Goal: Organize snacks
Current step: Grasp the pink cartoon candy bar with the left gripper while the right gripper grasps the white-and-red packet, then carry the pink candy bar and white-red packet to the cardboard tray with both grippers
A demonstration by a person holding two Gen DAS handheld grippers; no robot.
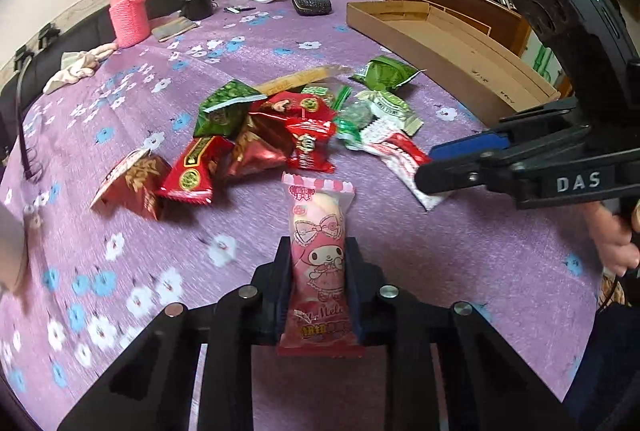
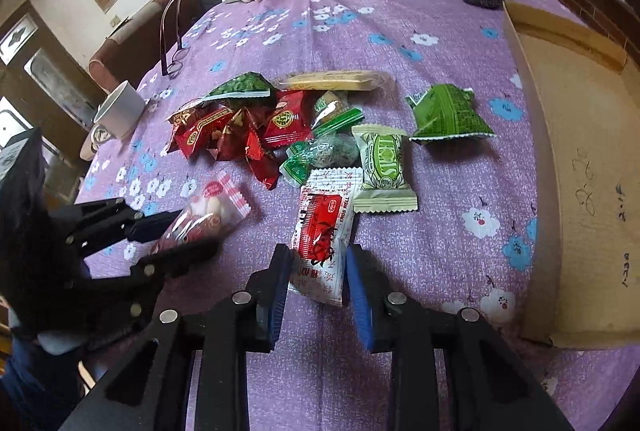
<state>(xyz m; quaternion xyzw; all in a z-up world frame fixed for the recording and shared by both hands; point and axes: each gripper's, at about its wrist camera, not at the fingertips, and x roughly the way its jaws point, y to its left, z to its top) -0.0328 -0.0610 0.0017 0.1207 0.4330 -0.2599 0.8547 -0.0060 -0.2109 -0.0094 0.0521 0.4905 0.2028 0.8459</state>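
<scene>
On the left edge of the purple flowered tablecloth [image 2: 400, 31] a white mug [image 2: 120, 111] lies tipped on its side. Just inside it, the left gripper [image 1: 318, 251] has its jaws pressed against both sides of a pink snack packet [image 1: 320, 255] printed with a cartoon figure, so it grips that packet, whose far end points toward the pile. In the middle of the cloth sits the heap of snacks: a cluster of red packets [image 2: 240, 131] touching one another, a dark green pouch [image 2: 244, 87] leaning on their far side, and a long yellow bar [image 2: 336, 81] behind them. Next to these lie a clear green-ended sweet [image 2: 324, 151] and a pale green packet [image 2: 382, 167]. The right gripper [image 2: 318, 271] stands astride a red-and-white packet [image 2: 322, 231]; its blue pads [image 2: 360, 295] sit just beside the wrapper's edges, and whether they press it I cannot tell. Further right a crumpled green bag [image 2: 448, 115] lies apart from the heap. At the right edge a shallow cardboard tray [image 2: 580, 151] rests on the cloth.
</scene>
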